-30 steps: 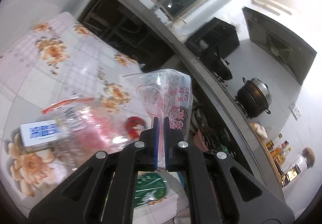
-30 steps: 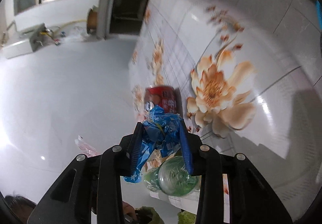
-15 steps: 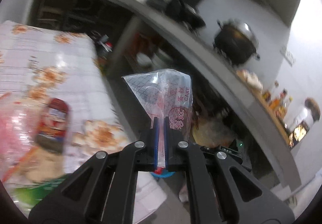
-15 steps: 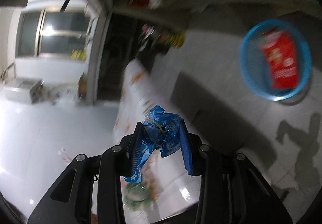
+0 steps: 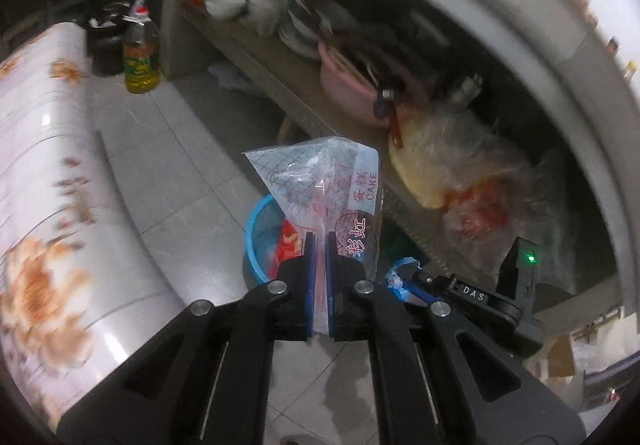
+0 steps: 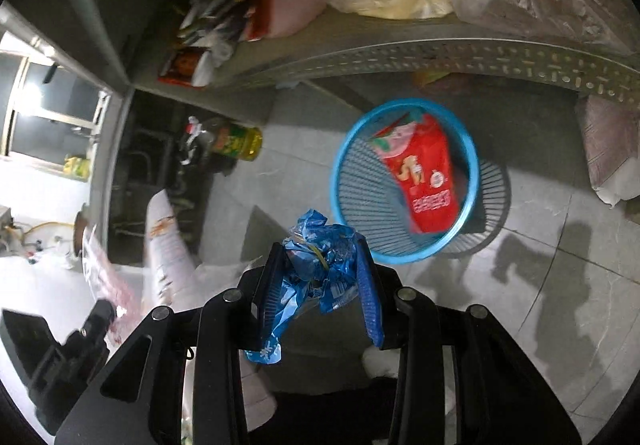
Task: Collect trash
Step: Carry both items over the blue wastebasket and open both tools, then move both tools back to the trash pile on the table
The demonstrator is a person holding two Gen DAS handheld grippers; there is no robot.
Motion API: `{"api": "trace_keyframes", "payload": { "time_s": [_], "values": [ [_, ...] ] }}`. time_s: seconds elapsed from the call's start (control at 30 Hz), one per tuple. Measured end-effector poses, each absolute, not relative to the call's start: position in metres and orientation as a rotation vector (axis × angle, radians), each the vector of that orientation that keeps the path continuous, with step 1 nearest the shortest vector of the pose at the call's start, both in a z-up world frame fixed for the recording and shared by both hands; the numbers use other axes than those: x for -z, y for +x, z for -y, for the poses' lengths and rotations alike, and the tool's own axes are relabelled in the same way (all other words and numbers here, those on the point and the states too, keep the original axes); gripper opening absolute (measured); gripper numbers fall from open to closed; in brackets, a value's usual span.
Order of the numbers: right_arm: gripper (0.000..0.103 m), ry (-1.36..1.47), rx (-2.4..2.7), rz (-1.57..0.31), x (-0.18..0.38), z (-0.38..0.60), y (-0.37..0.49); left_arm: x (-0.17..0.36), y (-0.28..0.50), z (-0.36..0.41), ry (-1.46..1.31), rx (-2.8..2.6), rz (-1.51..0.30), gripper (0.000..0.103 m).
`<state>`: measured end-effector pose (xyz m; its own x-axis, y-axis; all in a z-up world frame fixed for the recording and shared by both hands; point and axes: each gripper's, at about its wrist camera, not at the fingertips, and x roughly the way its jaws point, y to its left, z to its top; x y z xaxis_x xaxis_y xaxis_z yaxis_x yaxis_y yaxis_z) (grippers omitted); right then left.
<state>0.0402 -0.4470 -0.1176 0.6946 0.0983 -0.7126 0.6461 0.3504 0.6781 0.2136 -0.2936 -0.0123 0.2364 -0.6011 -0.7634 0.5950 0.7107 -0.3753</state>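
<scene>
My left gripper is shut on a clear plastic cake bag with red print, held above the floor over a blue mesh waste basket. My right gripper is shut on a crumpled blue wrapper, held just short of the same blue basket, which stands on the grey tiled floor and holds a red snack packet. The right gripper and its blue wrapper also show in the left wrist view, to the right of my left gripper.
A table with a flowered cloth stands at the left. A low shelf behind the basket carries bowls, a pink tub and plastic bags. An oil bottle stands on the floor.
Both grippers have swung away from the table top and down toward the floor. The blue basket has come close into both views. Each gripper still holds its piece of trash.
</scene>
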Motion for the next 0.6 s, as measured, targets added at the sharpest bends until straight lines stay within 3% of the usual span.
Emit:
{"api": "trace_keyframes", "payload": {
  "time_s": [0.17,0.23,0.27,0.3,0.6],
  "values": [
    [0.040,1.159,0.458,-0.763,0.143,0.469,0.069,0.045,0.235,0.352,0.083,0.788,-1.067,0.004],
    [0.052,1.139,0.487,-0.787,0.160,0.479,0.077,0.061,0.244,0.368,0.100,0.789,-1.065,0.018],
    [0.057,1.135,0.521,-0.801,0.173,0.483,0.080,0.069,0.249,0.377,0.122,0.772,-1.081,0.039],
    [0.058,1.135,0.531,-0.810,0.181,0.486,0.081,0.074,0.253,0.381,0.136,0.758,-1.092,0.043],
    [0.058,1.171,0.588,-0.835,0.217,0.485,0.053,0.079,0.252,0.367,0.111,0.735,-1.114,0.043]
  ]
}}
